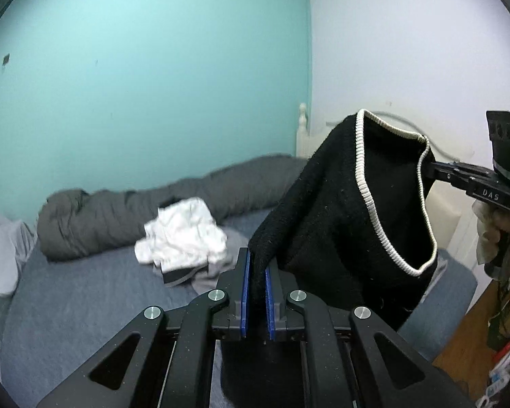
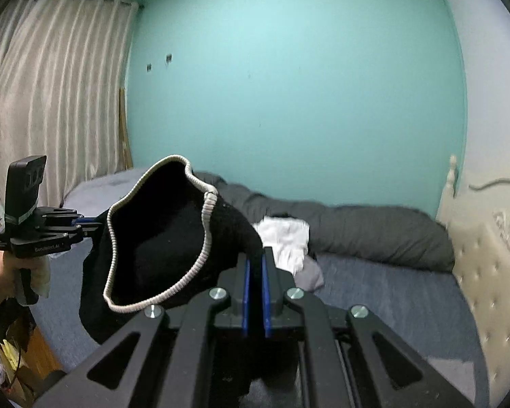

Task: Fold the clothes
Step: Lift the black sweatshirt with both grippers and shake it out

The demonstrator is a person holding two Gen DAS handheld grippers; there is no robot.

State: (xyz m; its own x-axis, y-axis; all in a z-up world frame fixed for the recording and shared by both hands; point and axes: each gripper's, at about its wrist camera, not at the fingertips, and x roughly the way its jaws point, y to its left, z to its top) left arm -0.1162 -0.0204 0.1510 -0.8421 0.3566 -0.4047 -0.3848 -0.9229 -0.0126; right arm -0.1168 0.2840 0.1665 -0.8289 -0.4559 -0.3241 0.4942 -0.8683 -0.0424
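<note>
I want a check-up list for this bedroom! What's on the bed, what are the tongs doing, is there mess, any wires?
Surface: bed with blue-grey sheet; the held garment hangs above it.
Job's things: black knit garment with white ribbed trim, held up in the air between both tongs, opening spread.
Clutter: crumpled white clothes over a grey piece on the bed; rolled dark grey duvet along the teal wall.
Grippers: left tongs shut on the black fabric; right tongs shut on the black fabric.
Cables: a grey cord above the cream headboard.
Surroundings: cream curtains; wooden floor with blurry items beside the bed.
</note>
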